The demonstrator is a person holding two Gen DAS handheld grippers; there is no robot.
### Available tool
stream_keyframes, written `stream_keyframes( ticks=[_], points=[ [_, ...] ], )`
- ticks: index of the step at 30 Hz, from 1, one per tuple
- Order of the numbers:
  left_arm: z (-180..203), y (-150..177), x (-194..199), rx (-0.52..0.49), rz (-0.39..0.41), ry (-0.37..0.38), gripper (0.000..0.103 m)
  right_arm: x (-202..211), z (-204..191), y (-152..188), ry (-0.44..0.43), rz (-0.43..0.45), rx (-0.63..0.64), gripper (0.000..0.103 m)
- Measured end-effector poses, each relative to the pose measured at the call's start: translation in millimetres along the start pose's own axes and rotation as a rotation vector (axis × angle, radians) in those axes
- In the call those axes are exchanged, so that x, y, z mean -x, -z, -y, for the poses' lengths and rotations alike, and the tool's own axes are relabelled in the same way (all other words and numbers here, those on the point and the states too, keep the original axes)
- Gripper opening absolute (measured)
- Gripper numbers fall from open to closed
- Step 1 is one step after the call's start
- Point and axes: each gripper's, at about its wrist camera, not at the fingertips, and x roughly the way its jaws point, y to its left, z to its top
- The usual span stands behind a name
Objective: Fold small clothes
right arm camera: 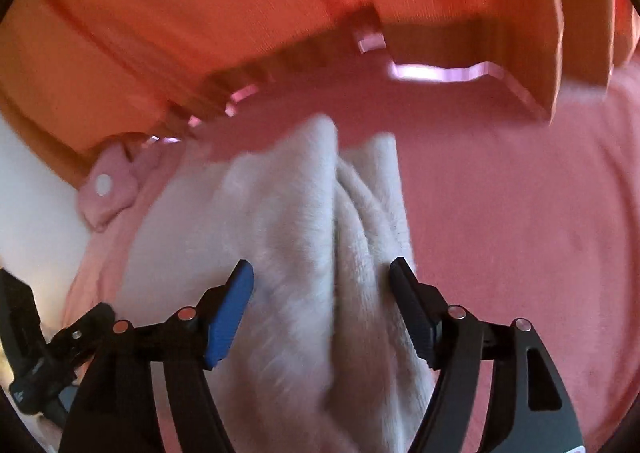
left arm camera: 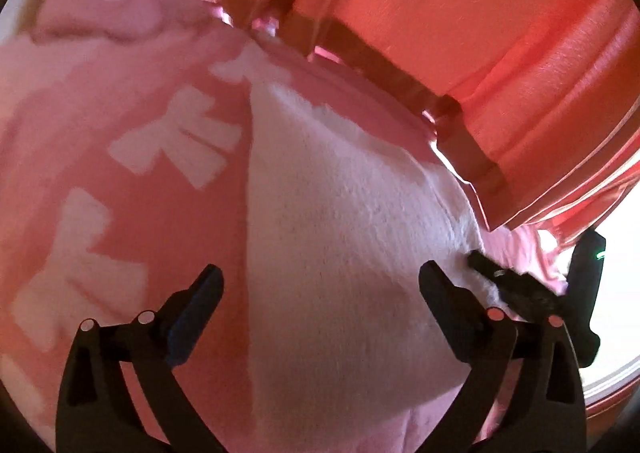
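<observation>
Pink bedding (right arm camera: 520,213) under perhaps-fleece garment (right arm camera: 304,221).

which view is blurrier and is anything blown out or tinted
Right wrist view: more motion smear, the white fleece garment streaked; orange cast on the pleated fabric. Left wrist view: fleece nap crisper, pink patterned cloth soft; right edge blown out white; both fisheye-bent.
</observation>
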Motion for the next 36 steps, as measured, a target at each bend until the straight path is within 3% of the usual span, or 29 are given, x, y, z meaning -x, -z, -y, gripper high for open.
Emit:
stream_keyframes(
  ticks=[3, 4, 5, 6, 7, 8, 9, 12, 16, 18, 20, 21, 24, 25, 26, 27, 28, 30, 31, 32, 34, 36],
  points=[
    [-11.7, 1.3, -25.4, 0.074, -0.068, 0.076, 0.095, -4.8, -1.7, 3.9, -0.011, 0.005, 0.032, 0.078],
    [-11.8, 2.0, -31.9, 0.088, -0.086, 0.108, 0.090, -4.3, -5.0, 3.9, -0.006, 0.001, 0.049, 0.078],
    [-10.1, 2.3, -36.4, 0.094, -0.095, 0.123, 0.087, -5.2, -7.6, 5.9, 0.008, -0.001, 0.077, 0.072],
    [-6.6, 2.3, -37.5, 0.083, -0.088, 0.113, 0.082, -4.2, -10.6, 6.7, 0.009, 0.001, 0.092, 0.055],
    [1.5, 1.0, -37.4, 0.039, -0.071, 0.100, 0.078, -2.9, -12.3, 7.9, -0.010, 0.008, 0.098, 0.045],
    [8.8, 0.4, -35.2, -0.005, -0.052, 0.083, 0.071, 2.3, -13.2, 7.1, -0.028, 0.024, 0.089, 0.025],
    [16.0, -0.7, -30.7, -0.045, -0.027, 0.070, 0.063, 10.5, -14.7, 5.6, -0.042, 0.040, 0.083, 0.021],
    [32.1, -8.2, -8.9, -0.116, 0.063, 0.114, 0.049, 50.5, -25.6, 1.2, -0.109, 0.177, 0.098, 0.019],
    [46.2, -17.7, 11.7, -0.161, 0.147, 0.183, 0.050, 93.7, -31.8, 8.9, -0.155, 0.316, 0.131, 0.020],
    [43.9, -17.5, 1.8, -0.157, 0.130, 0.140, 0.058, 67.3, -15.8, 8.3, -0.112, 0.214, 0.094, 0.024],
    [26.3, -10.4, -27.5, -0.110, 0.035, 0.014, 0.061, 12.0, 5.5, 10.5, -0.051, -0.005, 0.023, 0.028],
    [11.9, -3.5, -36.5, -0.067, 0.000, -0.022, 0.067, 2.9, 11.8, 11.9, -0.063, -0.018, -0.004, 0.032],
    [-0.5, -2.6, -32.5, 0.032, -0.001, 0.030, 0.069, 25.7, 6.6, 5.8, -0.064, 0.051, -0.005, 0.038],
    [5.0, -5.0, -26.3, 0.006, 0.010, 0.009, 0.069, 37.1, 5.9, 6.3, -0.056, 0.106, -0.008, 0.043],
    [9.4, -5.3, -23.4, -0.021, 0.023, -0.010, 0.070, 44.7, 7.3, 6.7, -0.054, 0.147, -0.014, 0.058],
    [15.3, -5.3, -20.9, -0.064, 0.038, -0.041, 0.071, 42.3, 9.9, 7.2, -0.053, 0.137, -0.016, 0.069],
    [17.8, -4.5, -22.1, -0.081, 0.038, -0.052, 0.073, 36.0, 13.5, 7.7, -0.047, 0.106, -0.022, 0.071],
    [16.8, -1.4, -29.1, -0.076, 0.015, -0.043, 0.077, 4.7, 27.7, 12.8, -0.056, -0.041, -0.080, 0.072],
    [16.4, -0.1, -30.5, -0.061, 0.005, -0.030, 0.077, -8.8, 35.0, 15.9, -0.111, -0.094, -0.129, 0.072],
    [15.0, 0.2, -31.8, -0.045, -0.003, -0.017, 0.078, -16.6, 40.0, 17.1, -0.161, -0.104, -0.173, 0.071],
    [14.8, 0.2, -31.8, -0.046, -0.001, 0.000, 0.076, -13.8, 34.2, 14.7, -0.210, -0.084, -0.133, 0.045],
    [20.2, -2.6, -26.3, -0.074, 0.025, 0.006, 0.064, 2.9, 21.2, 13.6, -0.177, -0.017, -0.076, 0.036]
  ],
)
